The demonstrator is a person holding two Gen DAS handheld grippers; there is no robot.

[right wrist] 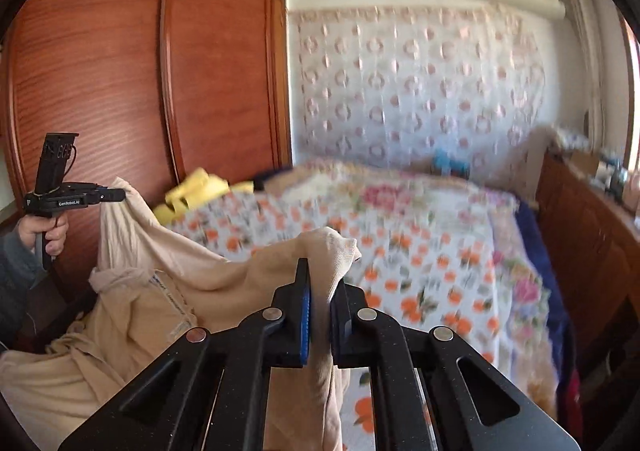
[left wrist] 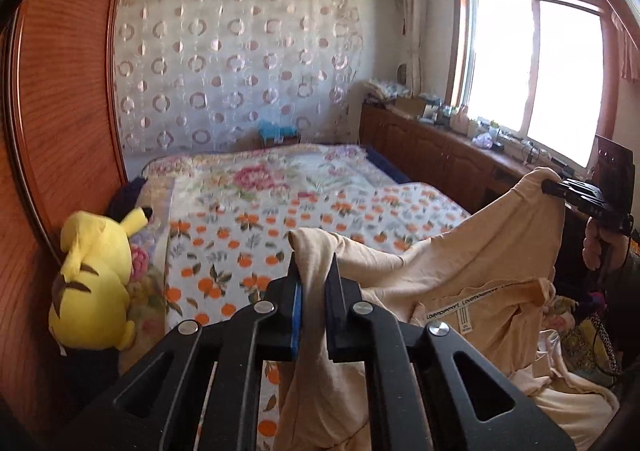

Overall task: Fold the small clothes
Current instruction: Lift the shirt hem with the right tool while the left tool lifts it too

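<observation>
Between the blue-padded jaws of the left gripper [left wrist: 314,283] sits a bunched fold of a beige garment [left wrist: 460,271], the jaws clamped on it. The cloth is a soft, thin knit, creased and limp, and it rises in a rounded hump above the fingertips. The right gripper [right wrist: 320,287] is likewise clamped on another bunched corner of the same garment, whose ribbed weave shows at the pinched tip. From each grip the fabric hangs and sags in a shallow curve, held up above the bed [left wrist: 280,203]; a white printed tape strip runs along an inner seam, and its lower part lies in loose heaps. Beyond, the bed wears a quilted cover printed with oranges and leaves, then pink florals. A plump yellow plush toy [left wrist: 96,283] leans against the glossy reddish wooden wardrobe [left wrist: 64,111]. A sheer curtain [left wrist: 240,83] with ring patterns covers the far wall.
</observation>
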